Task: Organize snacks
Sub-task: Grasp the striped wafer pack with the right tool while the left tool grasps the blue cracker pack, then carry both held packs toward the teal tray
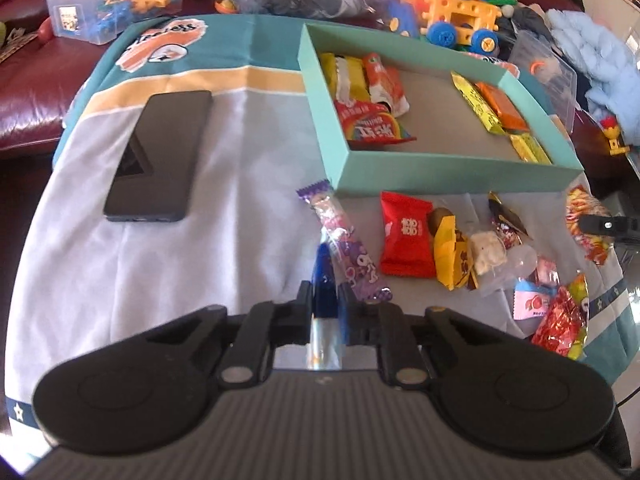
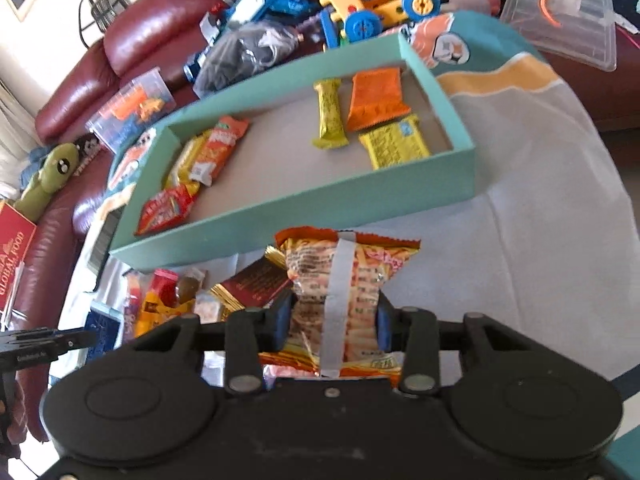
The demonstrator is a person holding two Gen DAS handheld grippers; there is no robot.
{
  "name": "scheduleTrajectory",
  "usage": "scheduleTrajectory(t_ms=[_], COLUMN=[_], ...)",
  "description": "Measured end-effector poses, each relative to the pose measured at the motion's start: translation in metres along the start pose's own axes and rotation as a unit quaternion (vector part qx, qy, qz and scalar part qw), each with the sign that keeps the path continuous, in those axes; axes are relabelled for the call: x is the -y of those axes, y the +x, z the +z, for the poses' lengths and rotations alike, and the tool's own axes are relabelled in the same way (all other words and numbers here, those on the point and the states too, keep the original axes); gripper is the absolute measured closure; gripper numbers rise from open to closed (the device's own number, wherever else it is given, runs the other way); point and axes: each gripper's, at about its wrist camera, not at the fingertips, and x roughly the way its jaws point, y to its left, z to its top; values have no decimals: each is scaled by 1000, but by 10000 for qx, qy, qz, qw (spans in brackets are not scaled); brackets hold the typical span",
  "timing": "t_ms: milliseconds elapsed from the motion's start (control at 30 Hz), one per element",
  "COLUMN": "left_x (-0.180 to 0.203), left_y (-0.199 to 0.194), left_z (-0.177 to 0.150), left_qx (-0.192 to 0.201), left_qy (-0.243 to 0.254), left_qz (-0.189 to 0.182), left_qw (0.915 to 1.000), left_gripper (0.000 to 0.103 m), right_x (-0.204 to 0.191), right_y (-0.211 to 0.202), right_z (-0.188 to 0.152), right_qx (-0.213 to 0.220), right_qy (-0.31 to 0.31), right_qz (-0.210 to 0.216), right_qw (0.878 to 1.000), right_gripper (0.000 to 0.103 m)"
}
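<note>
My left gripper (image 1: 325,292) is shut on a slim blue packet (image 1: 323,276), held upright above the cloth beside a purple candy stick (image 1: 340,236). My right gripper (image 2: 332,324) is shut on an orange crinkled snack bag (image 2: 320,268) with a grey back seam, just in front of the teal box (image 2: 304,208). The box (image 1: 440,172) holds yellow bars, orange packets and a red rainbow packet (image 1: 372,128). A loose pile with a red packet (image 1: 406,236) and several small candies lies on the cloth before the box.
A dark phone (image 1: 160,156) lies on the grey-and-teal cloth (image 1: 224,184) left of the box. Behind it stand a clear toy tub (image 1: 116,4), a plastic building-block vehicle (image 1: 460,20) and a maroon sofa (image 2: 132,32). A clear lid (image 2: 568,16) lies at the far right.
</note>
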Motion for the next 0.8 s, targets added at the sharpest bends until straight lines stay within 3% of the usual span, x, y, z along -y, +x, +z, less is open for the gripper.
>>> scheduleTrajectory(t_ms=[200, 333, 400, 433, 567, 800], left_x=[-1, 1, 2, 4, 9, 26], left_y=[7, 16, 25, 30, 31, -9], left_z=[-4, -8, -9, -9, -7, 26], left_qx=[-182, -331, -420, -470, -423, 136], left_qy=[113, 230, 302, 348, 257, 252], left_qz=[83, 141, 218, 278, 482, 121], left_qw=[9997, 9991, 9984, 9979, 9976, 9995], left_gripper=[85, 59, 64, 89, 90, 90], right_x=[4, 3, 1, 0, -3, -5], right_y=[-12, -13, -11, -10, -10, -18], right_z=[6, 5, 5, 5, 6, 29], right_qx=[187, 192, 170, 160, 180, 428], right_qy=[48, 35, 12, 4, -31, -149], right_qz=[9, 19, 38, 42, 40, 65], right_qw=[9998, 9998, 9998, 9999, 9998, 9990], right_gripper=[64, 64, 64, 64, 64, 64])
